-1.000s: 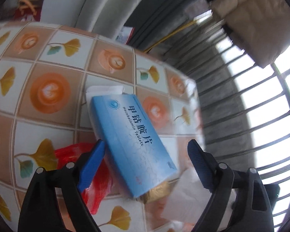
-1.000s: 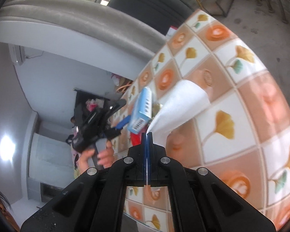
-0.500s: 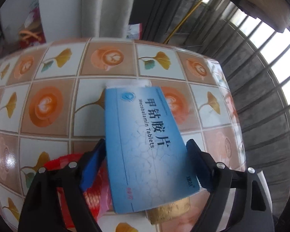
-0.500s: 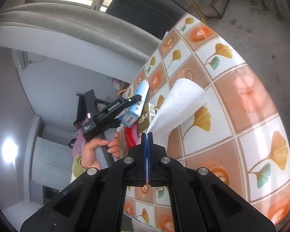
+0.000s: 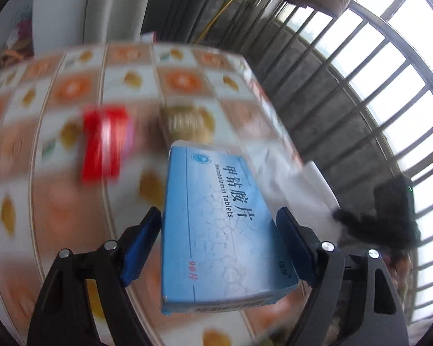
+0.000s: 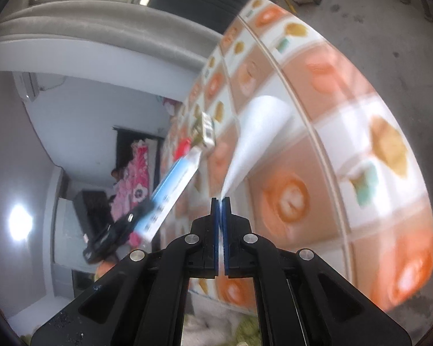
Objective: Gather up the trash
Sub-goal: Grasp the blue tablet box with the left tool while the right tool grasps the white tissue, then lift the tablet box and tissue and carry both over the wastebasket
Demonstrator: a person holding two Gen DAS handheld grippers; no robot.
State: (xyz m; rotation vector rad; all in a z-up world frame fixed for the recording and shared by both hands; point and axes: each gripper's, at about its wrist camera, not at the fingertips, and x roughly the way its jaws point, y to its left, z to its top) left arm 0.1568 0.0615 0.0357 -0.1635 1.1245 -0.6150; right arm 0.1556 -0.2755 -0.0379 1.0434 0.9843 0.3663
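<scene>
Left wrist view close above blurred tabletop point(image 5: 72, 150), right wrist view likewise, seemingly oblique, both sharing blue box point(image 5: 216, 230).

tablet box point(image 5: 216, 225) – blue | wrapper point(image 5: 105, 144) – red | tissue point(image 6: 259, 127) white | tablecloth point(image 5: 72, 86) orange-white checks, yellow leaves

The left gripper point(image 5: 218, 232) is clamping its blue pads against both long sides of a box, holding it up off the surface. To its right, the right gripper point(image 6: 220, 201) is pinching its fingers nearly together on a white sheet.
</scene>
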